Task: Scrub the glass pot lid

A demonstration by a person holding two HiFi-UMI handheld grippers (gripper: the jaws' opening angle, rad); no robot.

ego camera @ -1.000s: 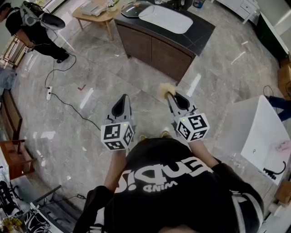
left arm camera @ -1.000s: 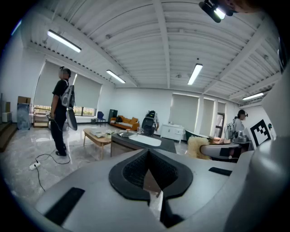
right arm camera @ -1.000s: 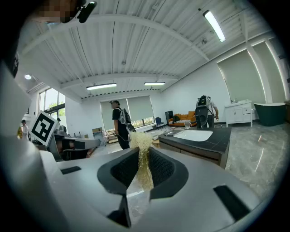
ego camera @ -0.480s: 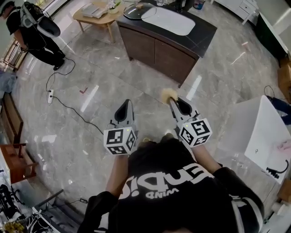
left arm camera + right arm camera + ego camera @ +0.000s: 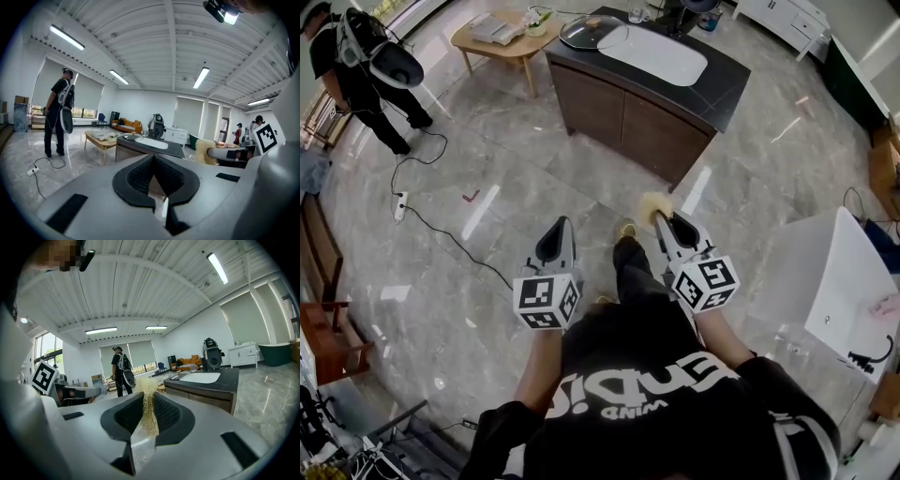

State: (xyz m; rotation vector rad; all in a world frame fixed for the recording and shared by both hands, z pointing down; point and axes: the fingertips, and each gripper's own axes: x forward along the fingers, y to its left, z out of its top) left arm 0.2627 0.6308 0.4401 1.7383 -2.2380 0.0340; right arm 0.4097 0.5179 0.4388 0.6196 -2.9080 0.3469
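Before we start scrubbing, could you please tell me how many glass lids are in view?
1: the lid lies on the dark counter, left of the basin in the head view; others may be hidden.

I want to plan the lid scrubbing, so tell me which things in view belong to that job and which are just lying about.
For the job: glass pot lid, on the dark counter; yellowish scrubber, clamped in the right gripper; left gripper, shut and empty; white sink.
Lying about: wooden coffee table; power strip on the floor; orange sofa.
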